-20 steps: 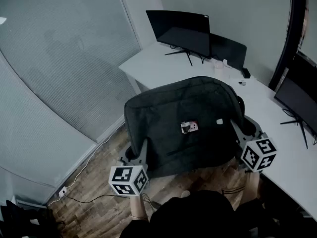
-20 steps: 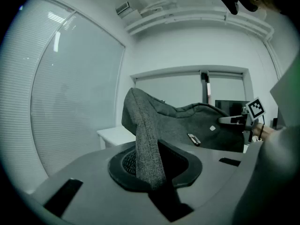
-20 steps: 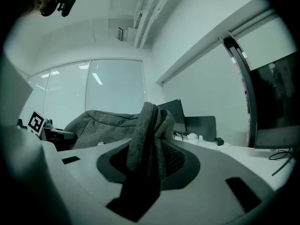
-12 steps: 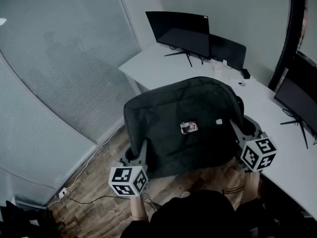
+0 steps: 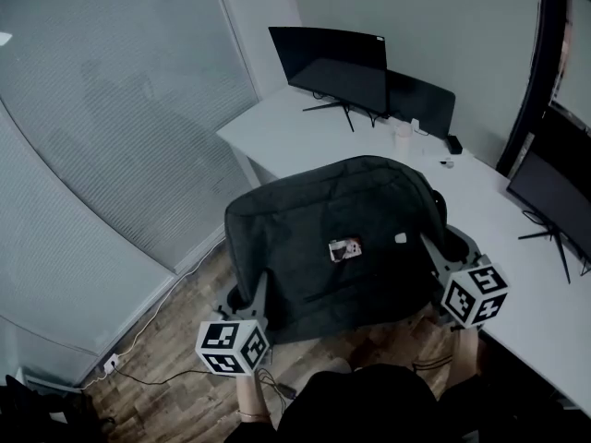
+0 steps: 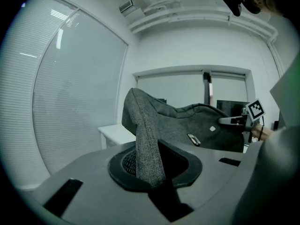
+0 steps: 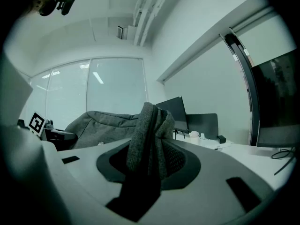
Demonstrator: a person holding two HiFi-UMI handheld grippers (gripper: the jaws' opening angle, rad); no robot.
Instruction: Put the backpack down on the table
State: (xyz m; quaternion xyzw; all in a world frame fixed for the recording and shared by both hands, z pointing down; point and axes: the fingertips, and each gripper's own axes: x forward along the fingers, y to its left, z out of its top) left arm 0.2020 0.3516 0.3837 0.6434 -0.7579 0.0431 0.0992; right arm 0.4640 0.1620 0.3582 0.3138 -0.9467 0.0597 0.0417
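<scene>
A dark grey backpack (image 5: 337,238) hangs in the air between my two grippers, over the floor by the white table's (image 5: 277,132) near corner. My left gripper (image 5: 251,295) is shut on the bag's lower left edge; in the left gripper view a fold of grey fabric (image 6: 147,149) is pinched between the jaws of the left gripper (image 6: 152,170). My right gripper (image 5: 441,255) is shut on the bag's right edge; in the right gripper view bunched fabric (image 7: 147,137) is clamped in the right gripper (image 7: 147,170). A small tag (image 5: 345,248) shows on the bag's face.
Two dark monitors (image 5: 328,58) stand at the table's back, with small items (image 5: 406,132) beside them. Another monitor (image 5: 554,192) is at the right. A glass partition with blinds (image 5: 111,109) fills the left. Wooden floor (image 5: 175,349) with a cable lies below.
The backpack and both grippers have shifted slightly down and left in the head view as the view moved; both grips hold as before.
</scene>
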